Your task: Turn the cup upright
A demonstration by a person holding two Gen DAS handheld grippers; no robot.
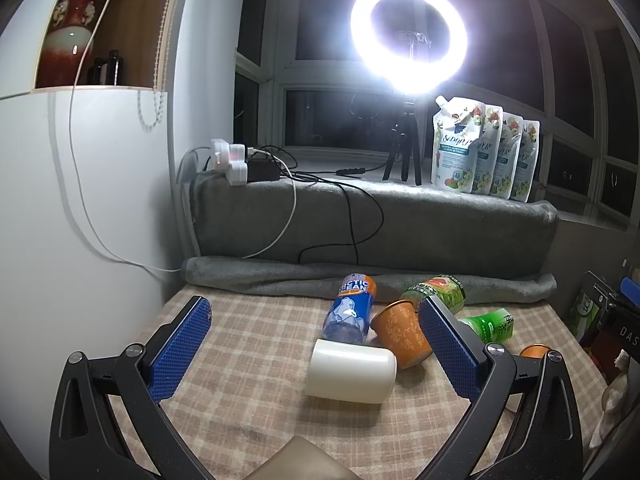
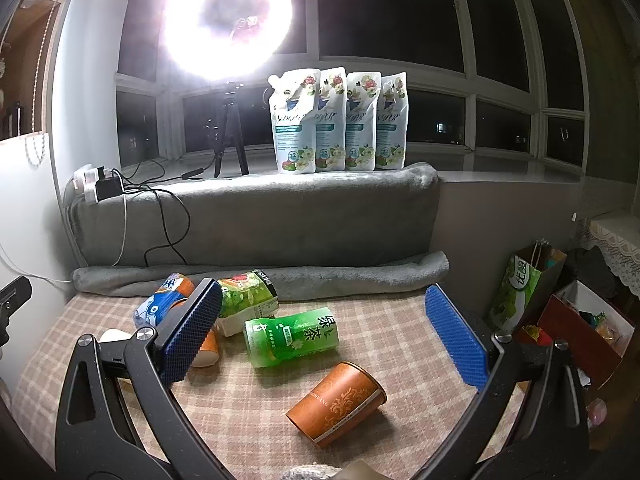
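On the checked desk point(image 2: 248, 412), your right gripper point(image 2: 324, 332) hangs spread wide, empty, over an orange cup point(image 2: 338, 402) lying on its side near you, a green bottle point(image 2: 292, 336) just beyond. Your left gripper point(image 1: 316, 344), equally spread and empty, frames a toppled white cup point(image 1: 352, 372) and a second orange cup point(image 1: 400, 332).

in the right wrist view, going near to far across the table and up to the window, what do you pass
orange paper cup lying on its side → green tea bottle → grey blanket roll → four refill pouches on the sill
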